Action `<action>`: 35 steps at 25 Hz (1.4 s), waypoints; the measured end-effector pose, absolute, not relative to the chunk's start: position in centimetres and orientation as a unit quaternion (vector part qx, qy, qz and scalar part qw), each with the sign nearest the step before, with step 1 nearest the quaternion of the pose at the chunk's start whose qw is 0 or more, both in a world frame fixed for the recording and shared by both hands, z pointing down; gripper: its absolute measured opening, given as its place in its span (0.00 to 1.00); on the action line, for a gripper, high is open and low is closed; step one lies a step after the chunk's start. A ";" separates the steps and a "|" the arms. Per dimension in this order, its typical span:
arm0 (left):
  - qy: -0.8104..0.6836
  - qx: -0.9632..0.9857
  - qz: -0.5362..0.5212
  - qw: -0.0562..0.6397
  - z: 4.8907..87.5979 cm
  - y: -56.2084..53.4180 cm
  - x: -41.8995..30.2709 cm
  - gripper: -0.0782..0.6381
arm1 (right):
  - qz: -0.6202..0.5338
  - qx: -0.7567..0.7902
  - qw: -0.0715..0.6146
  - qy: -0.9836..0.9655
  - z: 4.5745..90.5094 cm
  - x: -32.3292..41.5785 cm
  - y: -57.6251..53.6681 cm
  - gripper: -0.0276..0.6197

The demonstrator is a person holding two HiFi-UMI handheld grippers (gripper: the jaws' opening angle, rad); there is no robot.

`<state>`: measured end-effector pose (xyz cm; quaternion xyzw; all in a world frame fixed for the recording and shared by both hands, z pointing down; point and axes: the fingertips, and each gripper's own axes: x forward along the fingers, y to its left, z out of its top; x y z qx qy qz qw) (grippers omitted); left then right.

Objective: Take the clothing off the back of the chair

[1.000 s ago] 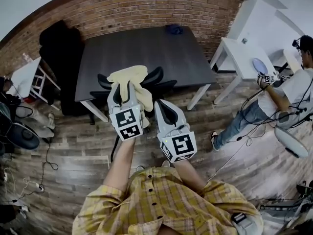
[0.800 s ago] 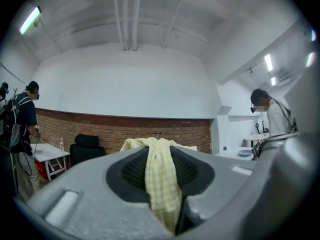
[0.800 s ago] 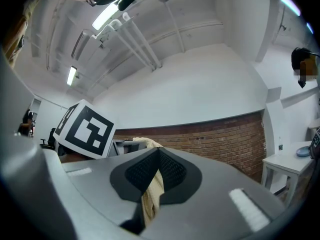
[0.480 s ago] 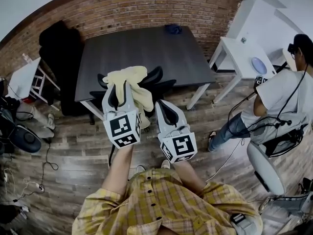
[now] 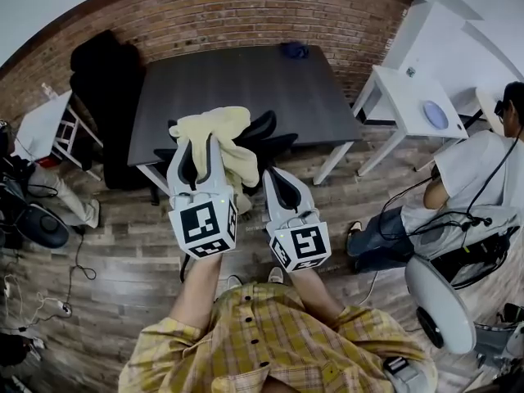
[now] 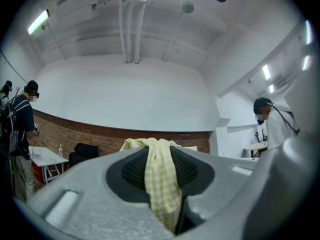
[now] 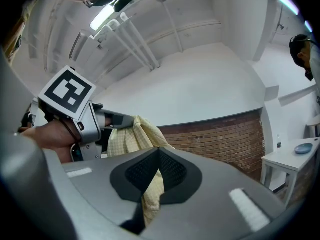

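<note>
A pale yellow checked garment [image 5: 214, 125] is bunched over the tips of my left gripper [image 5: 201, 140], which is shut on it just above the black chair back [image 5: 268, 125]. In the left gripper view the cloth [image 6: 160, 179] runs down between the pads. My right gripper [image 5: 271, 174] is beside it, lower and to the right. In the right gripper view a fold of the same cloth [image 7: 150, 194] is pinched in its jaws, and my left gripper [image 7: 95, 121] holds the rest at upper left. The chair seat is hidden under the grippers.
A dark table [image 5: 237, 76] stands behind the chair with a blue thing [image 5: 293, 50] on its far edge. A black armchair [image 5: 102, 80] is at the left. At the right are a white table [image 5: 405, 88], a seated person [image 5: 458, 187] and a round stool [image 5: 438, 301].
My left gripper has risen with the garment, lifting it higher above the chair back. My right gripper has stayed put. The person at the right has moved and sat lower.
</note>
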<state>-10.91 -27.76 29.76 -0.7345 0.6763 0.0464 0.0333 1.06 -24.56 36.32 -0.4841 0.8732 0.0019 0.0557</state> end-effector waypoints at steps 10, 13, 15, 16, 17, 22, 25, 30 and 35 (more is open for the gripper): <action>0.671 -0.739 0.050 0.044 29.0 -24.7 -10.3 0.27 | 0.015 -0.486 0.065 0.872 35.6 1.1 -23.7 0.04; 0.670 -0.740 0.046 0.043 29.4 -24.2 -10.0 0.27 | 0.014 -0.485 0.064 0.872 35.6 1.2 -23.8 0.04; 0.669 -0.741 0.043 0.043 29.6 -23.9 -9.8 0.27 | 0.015 -0.485 0.063 0.872 35.4 1.2 -23.8 0.04; 0.669 -0.741 0.040 0.044 29.8 -23.8 -9.7 0.27 | 0.015 -0.485 0.062 0.872 35.3 1.2 -23.7 0.04; 0.668 -0.742 0.038 0.043 30.0 -23.6 -9.6 0.27 | 0.015 -0.486 0.062 0.872 35.4 1.2 -23.6 0.04; 0.666 -0.744 0.030 0.035 31.3 -23.0 -9.2 0.27 | 0.017 -0.487 0.058 0.871 35.4 1.3 -23.3 0.04; 0.666 -0.745 0.028 0.032 32.0 -22.7 -9.1 0.27 | 0.020 -0.488 0.057 0.871 35.4 1.3 -23.2 0.04; 0.664 -0.747 0.023 0.027 32.9 -22.1 -9.0 0.27 | 0.012 -0.488 0.058 0.871 35.7 1.3 -22.9 0.04; 0.663 -0.748 0.018 0.018 34.1 -21.8 -8.5 0.27 | 0.013 -0.488 0.055 0.871 35.8 1.7 -22.7 0.04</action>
